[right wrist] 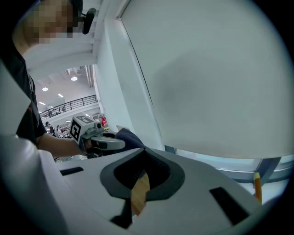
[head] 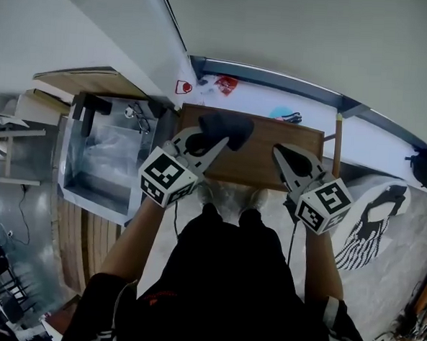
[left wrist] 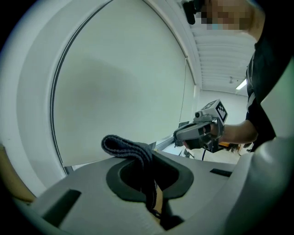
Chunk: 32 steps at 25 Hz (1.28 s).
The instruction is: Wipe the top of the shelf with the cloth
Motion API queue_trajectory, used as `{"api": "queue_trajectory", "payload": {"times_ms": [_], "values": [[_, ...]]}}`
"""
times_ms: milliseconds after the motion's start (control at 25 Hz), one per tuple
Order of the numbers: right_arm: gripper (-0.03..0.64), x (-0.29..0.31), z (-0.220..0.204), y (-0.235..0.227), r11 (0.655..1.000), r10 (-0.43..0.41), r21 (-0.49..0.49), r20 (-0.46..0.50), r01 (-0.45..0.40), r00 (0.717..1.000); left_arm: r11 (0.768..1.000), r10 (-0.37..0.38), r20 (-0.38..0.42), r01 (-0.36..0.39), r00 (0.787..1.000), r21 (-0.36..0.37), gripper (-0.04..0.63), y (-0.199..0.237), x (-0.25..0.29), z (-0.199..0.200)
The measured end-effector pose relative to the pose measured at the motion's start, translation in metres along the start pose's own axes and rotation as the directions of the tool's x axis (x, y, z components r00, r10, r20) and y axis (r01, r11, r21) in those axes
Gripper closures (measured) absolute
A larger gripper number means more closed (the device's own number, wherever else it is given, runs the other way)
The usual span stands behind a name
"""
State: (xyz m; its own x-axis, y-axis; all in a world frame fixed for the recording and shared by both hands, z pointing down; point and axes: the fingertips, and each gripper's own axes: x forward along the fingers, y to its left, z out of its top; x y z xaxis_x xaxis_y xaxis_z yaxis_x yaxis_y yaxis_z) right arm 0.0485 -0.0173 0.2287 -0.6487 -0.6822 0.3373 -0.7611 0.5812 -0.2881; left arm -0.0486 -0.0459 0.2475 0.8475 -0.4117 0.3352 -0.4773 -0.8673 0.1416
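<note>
Big hall: mezzanine railing (right wrist: 69,103), ceiling lights (right wrist: 45,89).

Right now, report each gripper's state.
Left gripper: closed on the cloth.
Right gripper: closed, holding nothing.

A black short-sleeved top (head: 229,275) with white-trimmed sleeves is worn. The left gripper (head: 209,146) and right gripper (head: 279,153) are moulded in pale grey with dark jaw pads. Each is fitted with a black-and-white marker cube (head: 168,176) and a thin black cable (head: 176,220).
</note>
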Motion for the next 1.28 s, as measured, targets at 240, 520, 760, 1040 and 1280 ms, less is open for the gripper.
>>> {"api": "queue_trajectory", "payload": {"times_ms": [240,520,760,1040,1280], "values": [[0.613,0.006,0.018,0.023,0.999,0.005,-0.045,0.024,-0.004,1.000,0.999,0.035,0.028,-0.034,0.999,-0.023,0.560,0.009,-0.031,0.001],[0.613,0.017,0.027,0.045,0.997,0.015,-0.071,0.025,-0.013,1.000,0.998,0.065,0.056,-0.065,0.996,-0.013,0.560,0.018,-0.062,0.007],[0.614,0.035,0.033,0.070,0.994,0.046,-0.096,0.032,-0.043,0.998,0.996,0.087,0.069,-0.087,0.994,0.008,0.560,0.028,-0.082,0.010],[0.613,0.053,0.036,0.096,0.989,0.079,-0.124,0.025,-0.075,0.997,0.994,0.105,0.089,-0.107,0.991,0.018,0.560,0.033,-0.105,0.011],[0.614,0.060,0.037,0.104,0.987,0.090,-0.132,0.015,-0.087,0.996,0.993,0.109,0.089,-0.112,0.990,0.024,0.560,0.035,-0.113,0.008]]}}
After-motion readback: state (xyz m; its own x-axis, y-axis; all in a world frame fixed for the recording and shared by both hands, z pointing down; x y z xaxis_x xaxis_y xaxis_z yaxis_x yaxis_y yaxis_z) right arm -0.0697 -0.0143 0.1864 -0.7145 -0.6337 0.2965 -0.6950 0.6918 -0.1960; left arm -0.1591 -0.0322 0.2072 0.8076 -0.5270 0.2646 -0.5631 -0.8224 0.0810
